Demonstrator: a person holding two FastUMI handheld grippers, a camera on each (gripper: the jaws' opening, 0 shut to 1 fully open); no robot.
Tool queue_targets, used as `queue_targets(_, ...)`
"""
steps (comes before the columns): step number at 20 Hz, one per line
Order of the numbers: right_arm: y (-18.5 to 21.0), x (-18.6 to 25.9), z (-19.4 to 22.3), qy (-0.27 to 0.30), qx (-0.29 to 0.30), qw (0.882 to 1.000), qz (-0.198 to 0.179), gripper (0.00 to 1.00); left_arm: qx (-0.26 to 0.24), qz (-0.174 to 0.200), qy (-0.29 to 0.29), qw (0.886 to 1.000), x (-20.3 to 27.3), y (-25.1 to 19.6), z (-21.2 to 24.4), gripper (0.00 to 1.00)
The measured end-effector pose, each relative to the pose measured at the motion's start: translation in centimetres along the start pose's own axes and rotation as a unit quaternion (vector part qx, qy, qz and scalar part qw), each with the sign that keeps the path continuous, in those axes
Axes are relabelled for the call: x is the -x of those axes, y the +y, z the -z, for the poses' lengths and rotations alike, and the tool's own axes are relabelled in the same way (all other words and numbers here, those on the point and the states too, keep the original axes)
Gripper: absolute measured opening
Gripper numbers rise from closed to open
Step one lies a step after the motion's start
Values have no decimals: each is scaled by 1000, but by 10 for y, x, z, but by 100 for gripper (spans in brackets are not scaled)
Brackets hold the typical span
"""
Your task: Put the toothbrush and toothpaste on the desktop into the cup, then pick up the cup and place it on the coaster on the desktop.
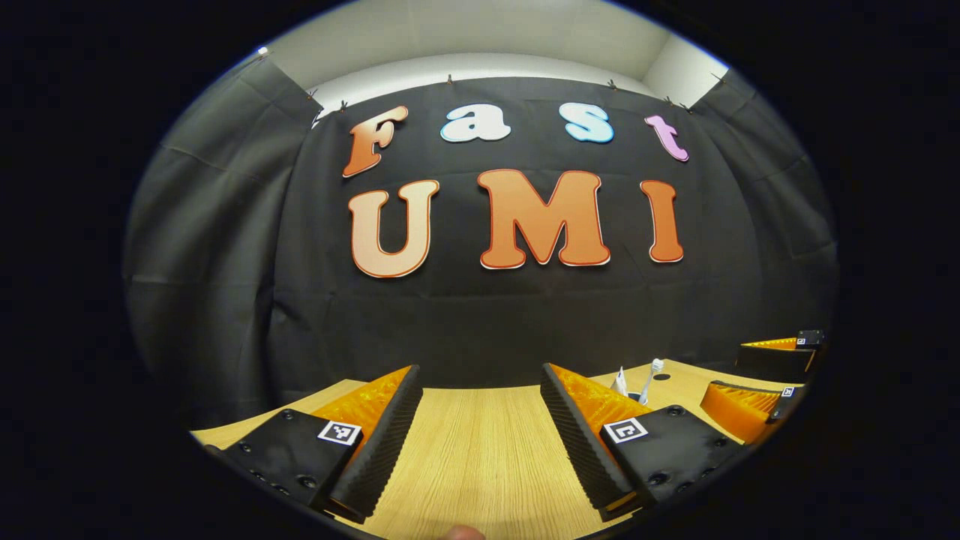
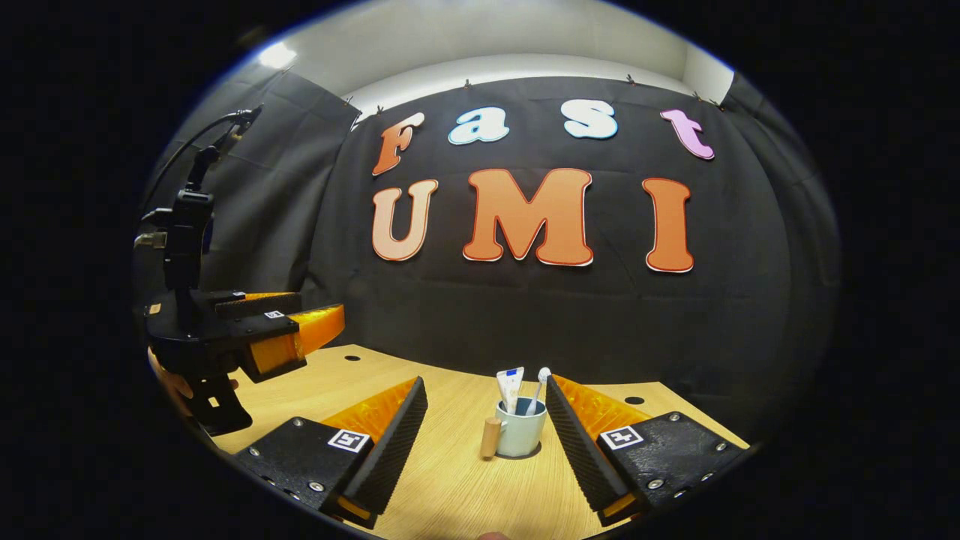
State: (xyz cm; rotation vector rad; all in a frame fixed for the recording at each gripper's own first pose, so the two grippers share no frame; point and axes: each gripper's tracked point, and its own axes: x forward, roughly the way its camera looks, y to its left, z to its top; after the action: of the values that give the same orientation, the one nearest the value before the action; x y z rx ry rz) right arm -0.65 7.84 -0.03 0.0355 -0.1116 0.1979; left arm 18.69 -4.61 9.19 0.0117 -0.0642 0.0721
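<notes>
My right gripper: jaws spread wide, nothing between the pads; the cup sits ahead, just off my right-hand finger.
My left gripper: jaws also spread, holding nothing, over bare desktop; in the right gripper view it hangs raised off the wood at the left.
Cup: upright on the desktop, pale blue, with a wooden handle sticking out on its left.
Toothpaste: already standing in the cup, leaning slightly.
Toothbrush: also in the cup, head up, beside the tube.
Coaster: I cannot make one out; a dark shadow ring lies under the cup and I cannot tell whether that is it.
Stage, as I judge it: loading looks done; what remains is lifting the cup, if it is not on the coaster yet.
Risk one: closing off-centre, so one finger meets the rim first and shoves or tips the cup; the tall contents make it top-heavy.
Risk two: the handle catching a finger and twisting the cup as I clamp.
Risk three: tilting on the lift, letting brush or tube spill out.
In the way: little; small dark holes dot the wood, and my left gripper is well apart from the cup.
</notes>
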Motion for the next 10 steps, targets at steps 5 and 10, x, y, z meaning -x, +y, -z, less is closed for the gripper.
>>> queue_targets(5, 2, 0, -4, -5, 13, 1000, 4, 96, -2, -1, 1, 1000, 0, 1, 1, 100)
queue_targets(10, 5, -1, -4, -6, 12, 1000, 1, 96, -1, -1, 2, 1000, 0, 1, 1, 100)
